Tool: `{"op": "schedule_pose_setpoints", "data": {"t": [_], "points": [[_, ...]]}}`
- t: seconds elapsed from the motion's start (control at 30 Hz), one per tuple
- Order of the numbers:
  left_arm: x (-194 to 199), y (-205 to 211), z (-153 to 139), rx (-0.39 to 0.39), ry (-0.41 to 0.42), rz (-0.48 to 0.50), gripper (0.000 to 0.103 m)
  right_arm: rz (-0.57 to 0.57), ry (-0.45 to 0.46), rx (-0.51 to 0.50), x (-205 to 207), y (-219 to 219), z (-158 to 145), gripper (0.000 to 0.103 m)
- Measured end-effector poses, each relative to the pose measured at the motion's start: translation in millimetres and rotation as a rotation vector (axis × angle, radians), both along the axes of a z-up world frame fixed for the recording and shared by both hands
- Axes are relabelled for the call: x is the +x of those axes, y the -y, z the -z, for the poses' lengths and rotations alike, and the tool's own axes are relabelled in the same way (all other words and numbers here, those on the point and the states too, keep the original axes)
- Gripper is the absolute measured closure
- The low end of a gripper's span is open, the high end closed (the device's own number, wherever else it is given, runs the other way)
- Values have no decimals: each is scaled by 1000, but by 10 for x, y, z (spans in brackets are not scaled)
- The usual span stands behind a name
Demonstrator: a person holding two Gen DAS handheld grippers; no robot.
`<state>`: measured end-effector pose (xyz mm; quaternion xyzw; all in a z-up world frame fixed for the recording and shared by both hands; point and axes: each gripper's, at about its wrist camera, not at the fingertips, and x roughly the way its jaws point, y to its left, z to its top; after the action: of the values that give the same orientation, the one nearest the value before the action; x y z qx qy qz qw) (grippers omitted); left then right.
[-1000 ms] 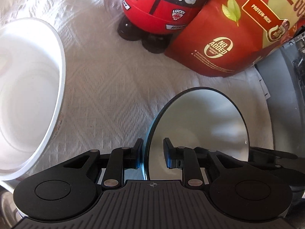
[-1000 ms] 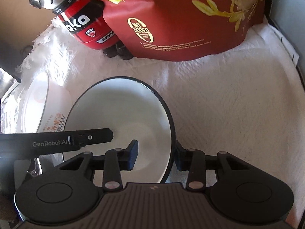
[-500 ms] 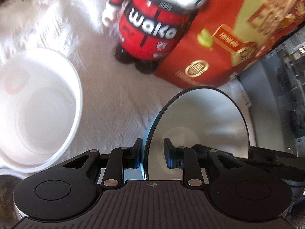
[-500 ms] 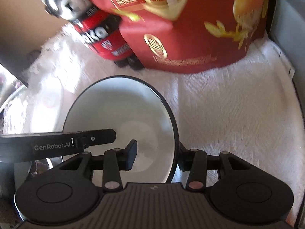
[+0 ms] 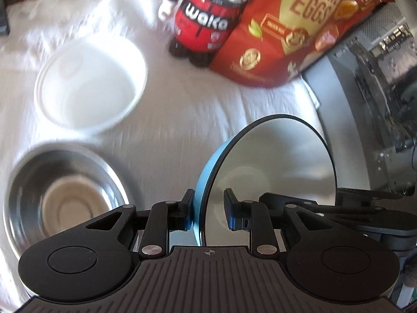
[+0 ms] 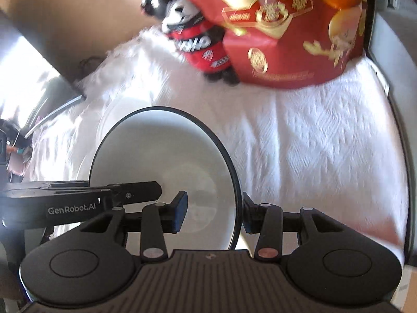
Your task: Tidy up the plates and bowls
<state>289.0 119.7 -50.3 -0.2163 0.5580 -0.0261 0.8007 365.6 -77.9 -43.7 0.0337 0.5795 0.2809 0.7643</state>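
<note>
Both your grippers clamp one blue bowl with a white inside (image 5: 273,167): left gripper (image 5: 208,214) on its left rim, right gripper (image 6: 212,215) opposite. You hold it tilted, right of the steel bowl (image 5: 65,198).

Bowls: three: one blue bowl (image 5: 271,172) with a white inside and dark rim, one white bowl (image 5: 91,83) far left, one steel bowl (image 5: 65,195) near left.
Toy figures: one red toy figure (image 5: 206,23) (head black and white).
Snack bags: one red snack bag (image 5: 294,28), far right.
Cloths: one white cloth (image 6: 312,140).
Grippers: two.
</note>
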Motion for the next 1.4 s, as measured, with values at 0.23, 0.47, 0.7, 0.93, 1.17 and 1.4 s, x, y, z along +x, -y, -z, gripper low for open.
{"op": "schedule_pose_setpoints", "data": {"t": [0.23, 0.47, 0.7, 0.93, 1.17, 1.4], "points": [[-342, 79, 209, -5, -40, 38, 77, -26, -22, -31, -399, 62, 182, 60], [-422, 101, 365, 57, -59, 36, 77, -18, -26, -69, -515, 62, 391, 60], [-450, 62, 359, 51, -43, 20, 78, 7, -40, -42, -486, 133, 483, 59], [-469, -3, 299, 38, -39, -1, 78, 13, -34, -38, -481, 130, 487, 60], [-433, -35, 288, 34, -50, -2, 78, 20, -28, -27, -435, 136, 480, 60], [-454, 13, 263, 61, -46, 8, 80, 18, 1, -46, -473, 114, 435, 60]]}}
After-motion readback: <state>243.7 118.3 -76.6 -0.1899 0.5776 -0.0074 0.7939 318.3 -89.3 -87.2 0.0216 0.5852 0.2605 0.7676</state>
